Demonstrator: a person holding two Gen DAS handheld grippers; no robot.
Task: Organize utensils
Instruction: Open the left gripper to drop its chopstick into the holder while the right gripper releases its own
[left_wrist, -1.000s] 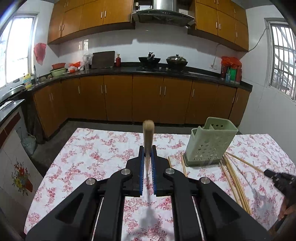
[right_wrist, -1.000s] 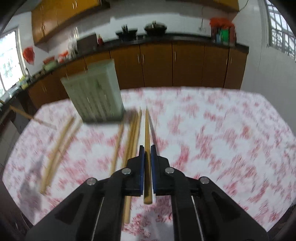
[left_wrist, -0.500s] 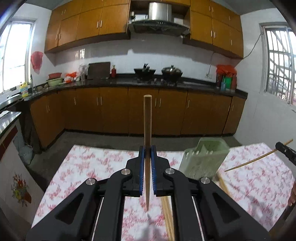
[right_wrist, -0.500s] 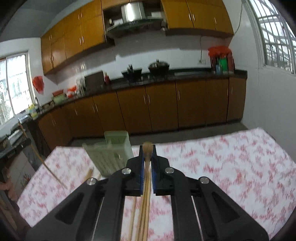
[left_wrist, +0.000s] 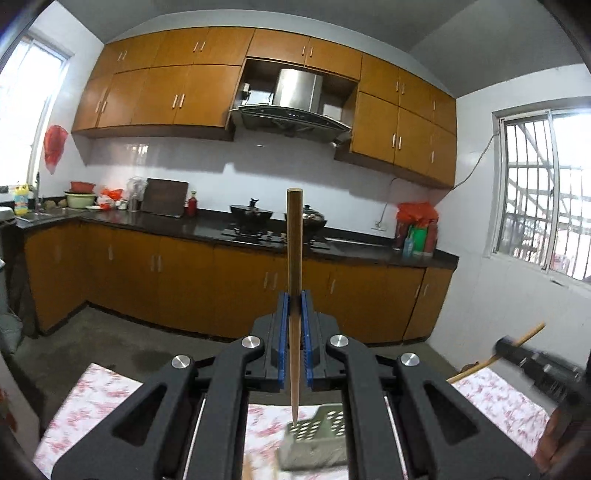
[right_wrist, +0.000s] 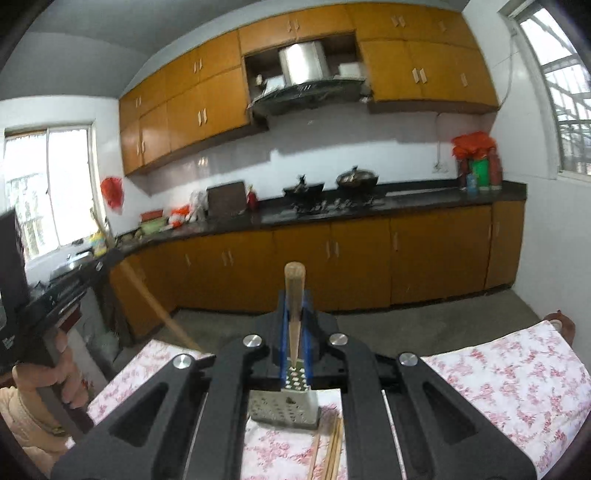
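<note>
Daylight enters through the left window (left_wrist: 22, 110) and the barred window (left_wrist: 543, 192), both blown out to white. The white wall (left_wrist: 258, 162) is evenly lit, with soft shadows under the upper cabinets (left_wrist: 166, 96). Fisheye distortion bends the room's lines and darkens the corners. The floral tabletop (right_wrist: 498, 376) and green holder (left_wrist: 314, 439) are motion-blurred.

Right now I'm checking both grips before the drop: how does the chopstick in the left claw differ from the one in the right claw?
The left claw's wooden chopstick stands long above the blue pads; the right claw's wooden chopstick shows only a short stub above them. The left one looks slimmer, the right one thicker at its top. Both are clamped, thin ends pointing down toward the green perforated holder.
</note>
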